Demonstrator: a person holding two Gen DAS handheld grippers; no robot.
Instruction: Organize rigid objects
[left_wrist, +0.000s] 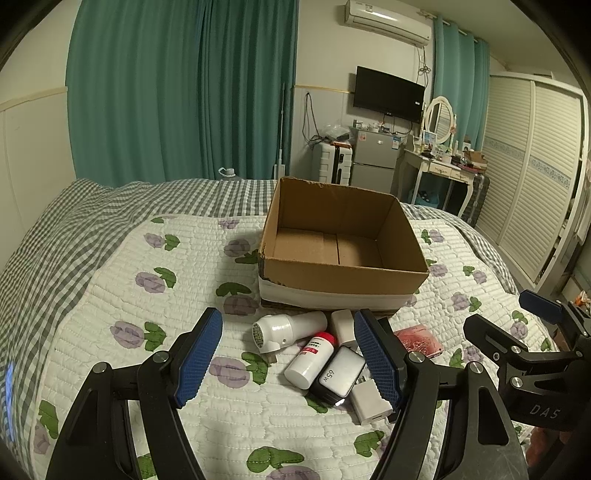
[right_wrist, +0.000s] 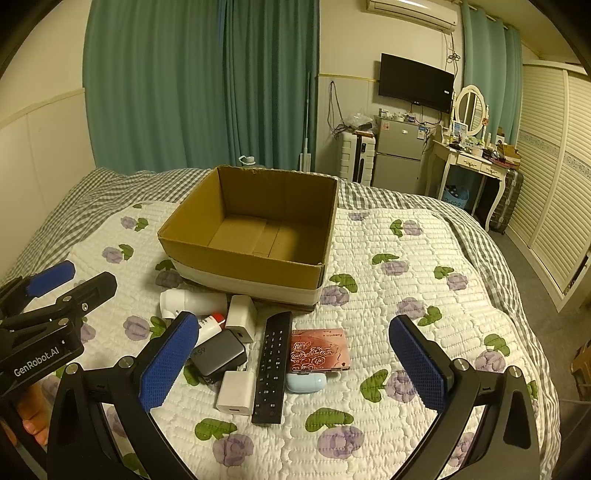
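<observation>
An empty cardboard box (left_wrist: 343, 278) (right_wrist: 240, 266) stands on the quilted bed. In front of it lies a pile: a white lint shaver (left_wrist: 288, 328) (right_wrist: 192, 301), a white red-capped bottle (left_wrist: 312, 360) (right_wrist: 210, 325), a grey 65W charger (left_wrist: 338, 374) (right_wrist: 219, 354), two white adapters (right_wrist: 240, 315) (right_wrist: 236, 393), a black remote (right_wrist: 272, 373), a pink rose-patterned case (right_wrist: 319, 349) (left_wrist: 419, 339) and a pale blue case (right_wrist: 306, 382). My left gripper (left_wrist: 288, 354) is open above the bottle and charger. My right gripper (right_wrist: 291, 363) is open above the remote and pink case. Neither holds anything.
The bed's quilt (right_wrist: 406, 295) spreads to the right of the box. Beyond the bed are teal curtains (left_wrist: 184, 92), a small fridge (left_wrist: 375, 162), a dressing table (left_wrist: 439, 170) and a louvred wardrobe (left_wrist: 535, 184). The right gripper also shows at the right edge of the left wrist view (left_wrist: 517, 332).
</observation>
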